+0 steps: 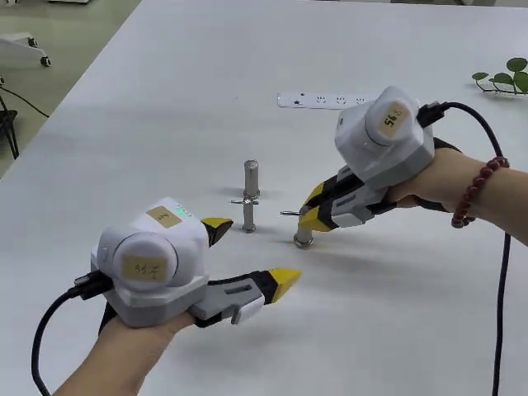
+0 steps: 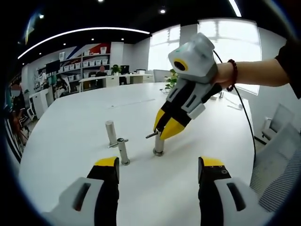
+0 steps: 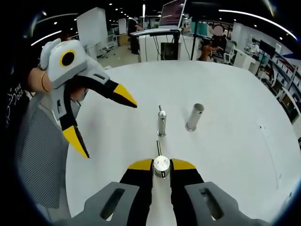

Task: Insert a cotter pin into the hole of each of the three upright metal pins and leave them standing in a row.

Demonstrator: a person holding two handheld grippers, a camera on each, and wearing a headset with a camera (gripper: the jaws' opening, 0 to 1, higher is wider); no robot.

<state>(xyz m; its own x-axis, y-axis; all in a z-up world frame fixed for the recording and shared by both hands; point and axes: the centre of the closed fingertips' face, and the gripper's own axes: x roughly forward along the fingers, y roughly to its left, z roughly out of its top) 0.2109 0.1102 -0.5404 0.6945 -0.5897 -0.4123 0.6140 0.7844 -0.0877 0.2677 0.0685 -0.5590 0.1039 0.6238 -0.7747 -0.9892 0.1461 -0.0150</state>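
With my right tongs [image 1: 312, 211] pinched narrow on a cotter pin [image 1: 289, 213] at the top of the nearest metal pin [image 1: 304, 239], left tongs [image 1: 252, 252] wide and empty, I judge an insertion underway, needing a level push through the hole.

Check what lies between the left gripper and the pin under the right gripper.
Only bare table, in the left gripper view: the open left gripper faces that metal pin, where the right gripper grips a cotter pin.

Left gripper [image 1: 252, 252] fingers spread wide, right gripper [image 1: 312, 214] fingers pinched together.
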